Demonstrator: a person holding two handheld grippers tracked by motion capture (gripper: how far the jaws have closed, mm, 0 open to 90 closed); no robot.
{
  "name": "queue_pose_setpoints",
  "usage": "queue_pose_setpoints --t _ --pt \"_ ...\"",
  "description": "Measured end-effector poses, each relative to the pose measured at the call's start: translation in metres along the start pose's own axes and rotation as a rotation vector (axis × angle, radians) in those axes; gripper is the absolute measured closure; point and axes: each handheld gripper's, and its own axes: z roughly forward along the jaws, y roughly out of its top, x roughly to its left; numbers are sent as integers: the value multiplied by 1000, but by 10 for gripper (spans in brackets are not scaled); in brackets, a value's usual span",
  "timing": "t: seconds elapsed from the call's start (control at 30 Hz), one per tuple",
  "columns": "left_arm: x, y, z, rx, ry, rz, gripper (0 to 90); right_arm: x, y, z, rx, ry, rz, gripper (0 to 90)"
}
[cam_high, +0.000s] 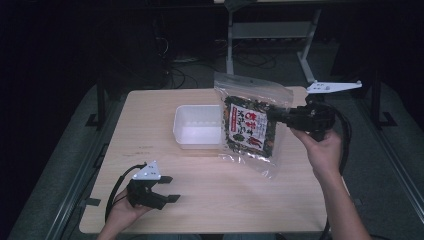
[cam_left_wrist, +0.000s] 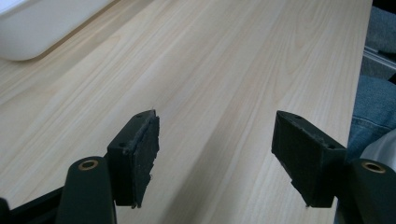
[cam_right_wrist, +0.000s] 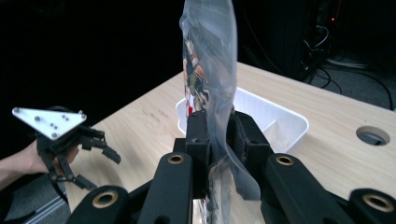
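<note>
Nearest the person, at the front left of the counter (cam_high: 210, 200), the left hand-held gripper (cam_high: 169, 188) sits in the person's left hand (cam_high: 122, 212) just above the wood, its jaws spread wide with nothing but bare counter between them; the left gripper view shows the two dark pads (cam_left_wrist: 147, 154) well apart. Farther in and to the right, the right hand-held gripper (cam_high: 274, 116) is held up off the counter in the person's right hand (cam_high: 322, 147), its jaws pressed together on the side edge of a clear plastic snack bag (cam_high: 250, 125), which hangs upright in the air. In the right gripper view the bag's film (cam_right_wrist: 212, 70) rises between the clamped pads. Behind and beside the bag, a white tray (cam_high: 192, 125) rests on the counter near its middle, the bag's lower part hanging in front of the tray's right end
</note>
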Motion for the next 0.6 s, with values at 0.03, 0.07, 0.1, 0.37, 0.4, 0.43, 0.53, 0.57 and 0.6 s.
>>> queue_pose_setpoints --t 0.03,0.07,0.1,0.37,0.4,0.43,0.53,0.57,0.6 --pt "1 -1 -1 -5 3 -7 304 -1 2 2 -5 0 0 771" --pt "1 -3 -2 -11 12 -8 303 -1 5 3 -8 -2 0 772" --pt "1 -3 -2 -11 12 -8 299 -1 7 5 -10 -4 -1 771" --pt "6 -9 -8 -20 28 -22 287 -3 23 19 -13 -14 -10 773" --pt "6 -9 -8 -25 31 -25 286 -4 27 26 -12 -18 -14 773" --pt "7 -9 -8 -26 31 -27 285 -4 29 28 -14 -17 -15 773" --pt "7 -10 -9 -29 33 -28 284 -5 33 33 -17 -14 -10 773" --pt "8 -10 -9 -31 34 -32 283 -5 35 35 -20 -13 -10 773" --pt "8 -10 -9 -32 34 -33 281 -4 39 40 -23 -18 -15 773"
